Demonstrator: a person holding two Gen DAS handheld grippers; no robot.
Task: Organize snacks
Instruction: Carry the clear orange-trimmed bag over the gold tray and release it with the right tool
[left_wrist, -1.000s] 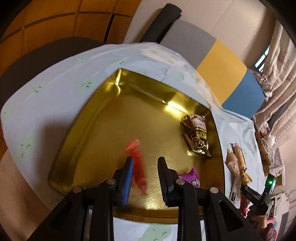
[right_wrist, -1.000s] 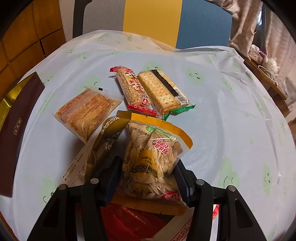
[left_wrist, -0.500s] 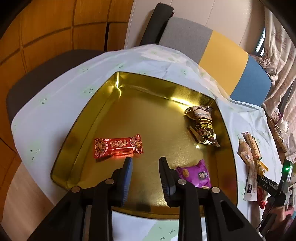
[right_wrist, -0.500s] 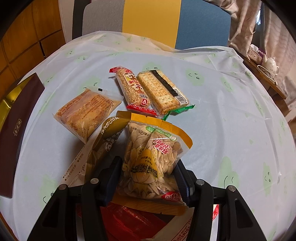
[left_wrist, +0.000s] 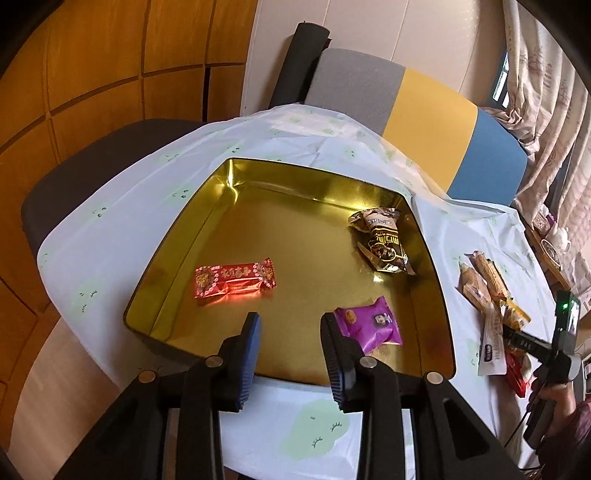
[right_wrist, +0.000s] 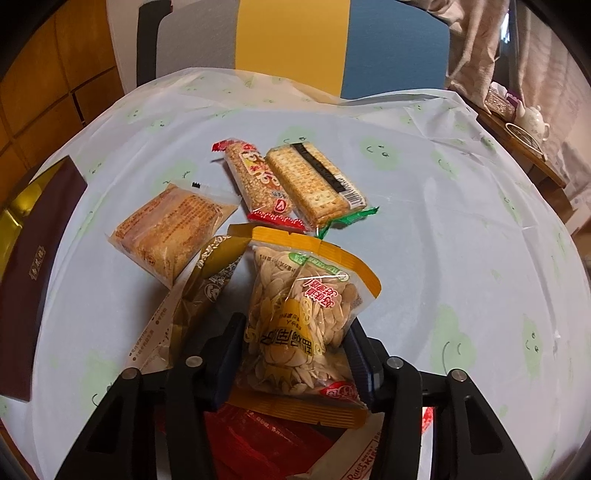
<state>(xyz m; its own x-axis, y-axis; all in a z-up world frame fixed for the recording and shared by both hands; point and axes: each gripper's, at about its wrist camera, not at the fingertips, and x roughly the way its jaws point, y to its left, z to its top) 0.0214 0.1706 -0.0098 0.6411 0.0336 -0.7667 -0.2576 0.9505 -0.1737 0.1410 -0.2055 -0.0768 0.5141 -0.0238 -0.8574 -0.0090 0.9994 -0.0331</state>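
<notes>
the left gripper (left_wrist: 290, 332) is hanging released over the gold tray's (left_wrist: 424, 236) near edge. the right gripper (right_wrist: 295, 339) is grasping a seed packet (right_wrist: 303, 317) above the table (right_wrist: 443, 229)

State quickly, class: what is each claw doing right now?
Left claw: open, empty, above the gold tin.
Right claw: closed on the melon seed packet.

Snacks partly hiding under the seed bag and fingers

The seed bag (right_wrist: 303, 325) is covering most of a red packet (right_wrist: 266, 443), whose print is reading too small; a white wrapper (right_wrist: 354, 461) is running off the bottom edge, and the tin's lid (right_wrist: 29, 280) is getting cut by the left edge.
</notes>
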